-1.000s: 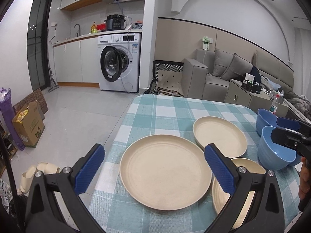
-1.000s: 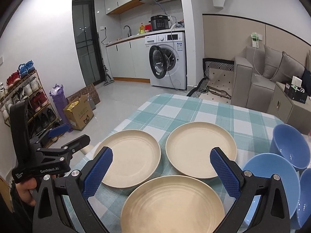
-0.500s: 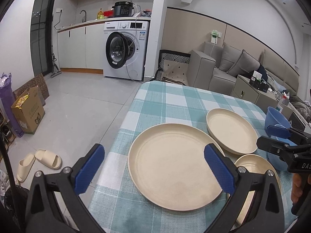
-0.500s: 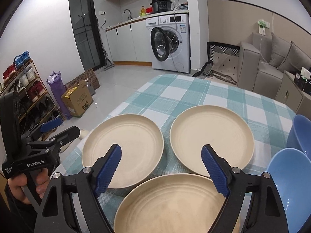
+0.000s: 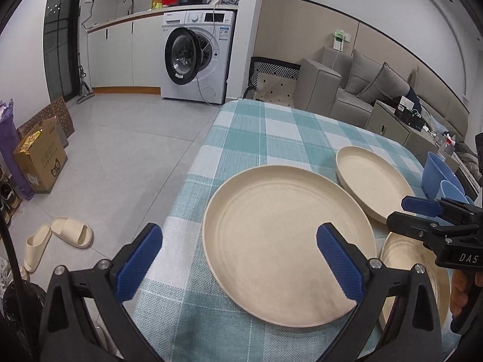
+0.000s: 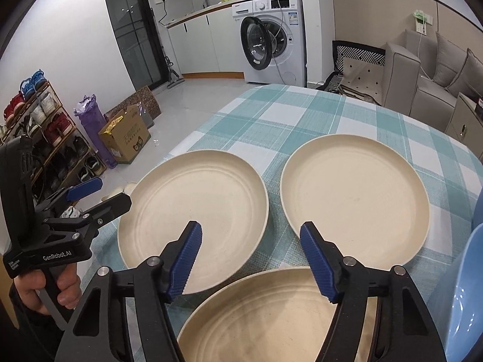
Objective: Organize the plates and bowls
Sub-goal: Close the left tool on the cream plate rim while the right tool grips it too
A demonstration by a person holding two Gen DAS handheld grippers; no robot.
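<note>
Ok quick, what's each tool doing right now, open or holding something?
Left tool: open, holding nothing, hovering by the near-left plate.
Right tool: open, holding nothing, above the nearest plate.

The left gripper (image 5: 240, 261) hangs with jaws wide over the near plate (image 5: 286, 241) on the checked cloth (image 5: 271, 132). A second plate (image 5: 371, 181) lies farther right, blue bowls (image 5: 437, 178) beyond it. The right gripper (image 5: 422, 211) enters from the right.

far half of counter (image 6: 302, 114) behind the plates: bare cloth, free | plates (image 6: 193, 208) packed close | bowls (image 5: 437, 175) block right edge
</note>
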